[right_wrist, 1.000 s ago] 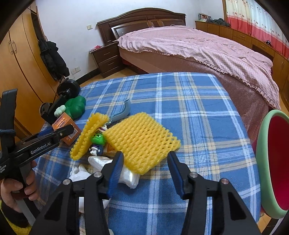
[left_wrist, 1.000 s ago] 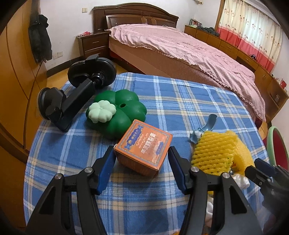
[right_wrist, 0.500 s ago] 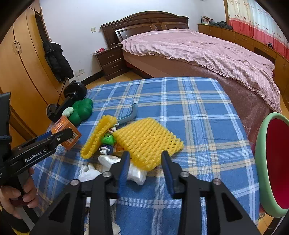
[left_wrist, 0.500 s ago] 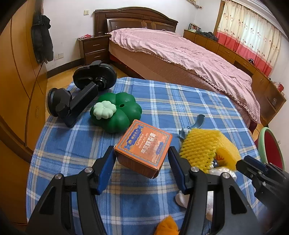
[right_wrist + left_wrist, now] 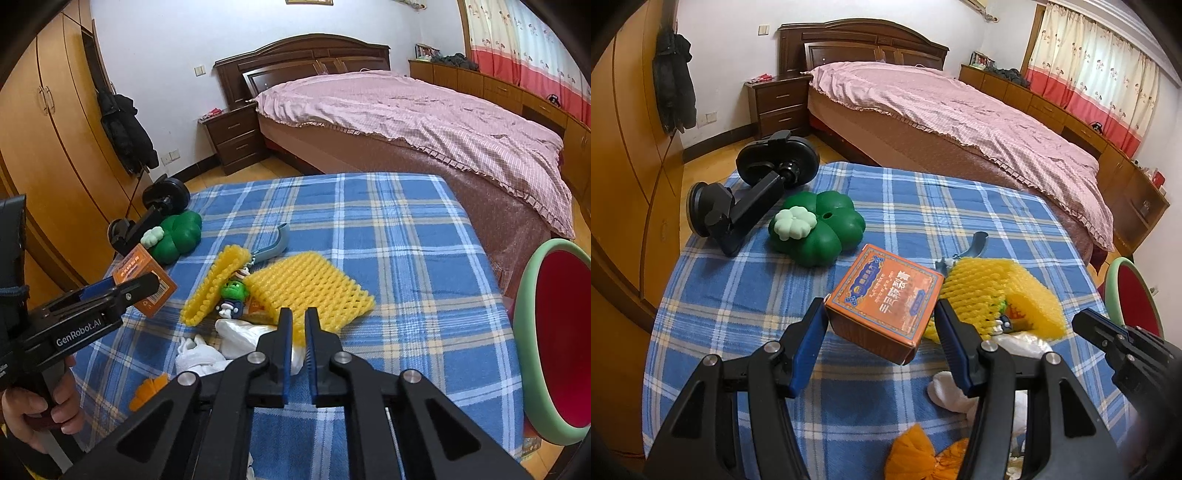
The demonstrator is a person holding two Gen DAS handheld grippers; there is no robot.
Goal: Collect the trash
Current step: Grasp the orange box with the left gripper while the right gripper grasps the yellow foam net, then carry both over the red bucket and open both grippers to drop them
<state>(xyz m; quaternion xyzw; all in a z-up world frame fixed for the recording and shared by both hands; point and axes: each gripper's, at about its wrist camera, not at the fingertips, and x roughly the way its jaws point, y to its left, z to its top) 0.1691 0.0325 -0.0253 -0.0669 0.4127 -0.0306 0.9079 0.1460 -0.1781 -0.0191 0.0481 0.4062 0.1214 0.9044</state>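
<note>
Two blue-padded grippers are working: the left gripper [image 5: 881, 325] is clamping a small orange cardboard box [image 5: 885, 299] above the blue plaid tablecloth [image 5: 923, 206], yellow foam netting [image 5: 982, 284] at its three o'clock; the right gripper [image 5: 298, 345] is nearly closed, gripping nothing.

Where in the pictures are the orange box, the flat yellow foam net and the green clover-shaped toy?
orange box [image 5: 886, 291], left wrist view, on its printed top face.
flat yellow foam net [image 5: 310, 288], right wrist view, on the middle of its mesh.
green clover-shaped toy [image 5: 827, 229], left wrist view, on its dark green body.
</note>
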